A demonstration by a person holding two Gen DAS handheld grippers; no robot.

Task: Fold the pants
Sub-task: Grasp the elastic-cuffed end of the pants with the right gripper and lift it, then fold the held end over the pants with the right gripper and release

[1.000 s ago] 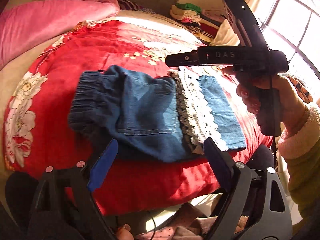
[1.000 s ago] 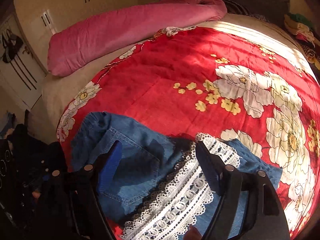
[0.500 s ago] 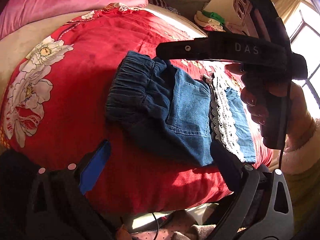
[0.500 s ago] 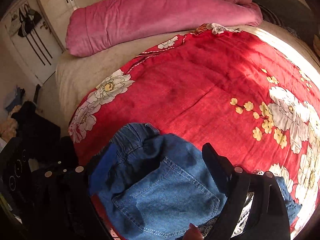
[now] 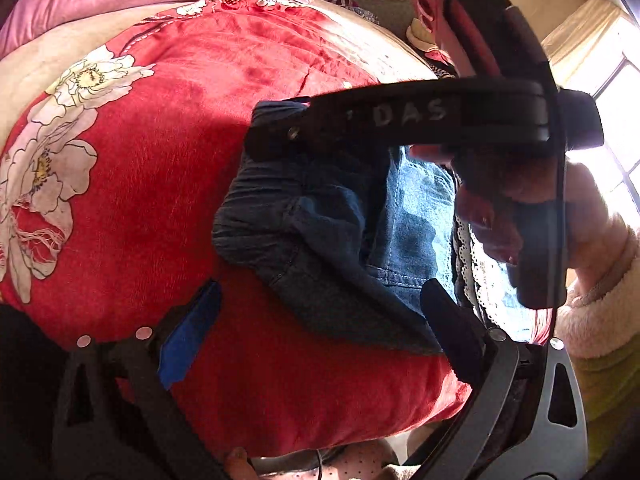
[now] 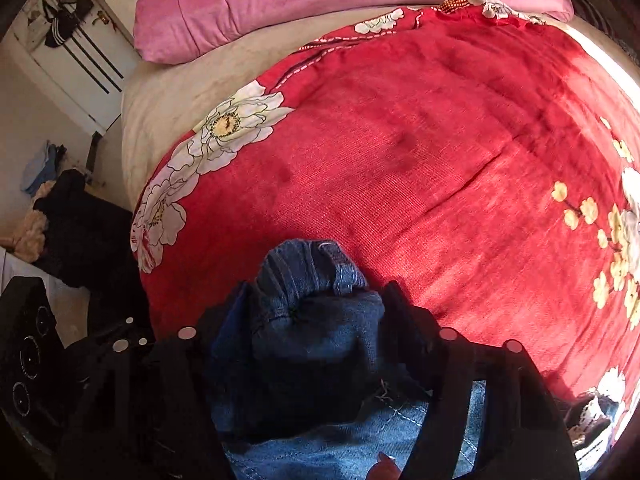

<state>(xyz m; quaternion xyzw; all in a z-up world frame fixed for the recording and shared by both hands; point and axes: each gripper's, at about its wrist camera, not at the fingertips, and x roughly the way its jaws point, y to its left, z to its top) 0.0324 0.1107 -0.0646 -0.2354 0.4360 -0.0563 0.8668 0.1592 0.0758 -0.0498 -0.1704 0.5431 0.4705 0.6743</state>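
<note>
The pants [image 5: 336, 240] are blue denim, matt and coarse, with a gathered elastic waistband [image 6: 304, 276] and white lace trim [image 5: 480, 272]. The red floral blanket [image 6: 420, 152] looks like soft, slightly napped cloth. The pink pillow [image 6: 320, 0] looks velvety. The right tool [image 6: 304, 344] is matt black plastic.

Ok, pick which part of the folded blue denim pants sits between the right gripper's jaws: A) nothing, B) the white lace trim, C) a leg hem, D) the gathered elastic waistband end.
D: in the right wrist view the bunched waistband end of the blue denim pants sits between the closing jaws of the right gripper.
</note>
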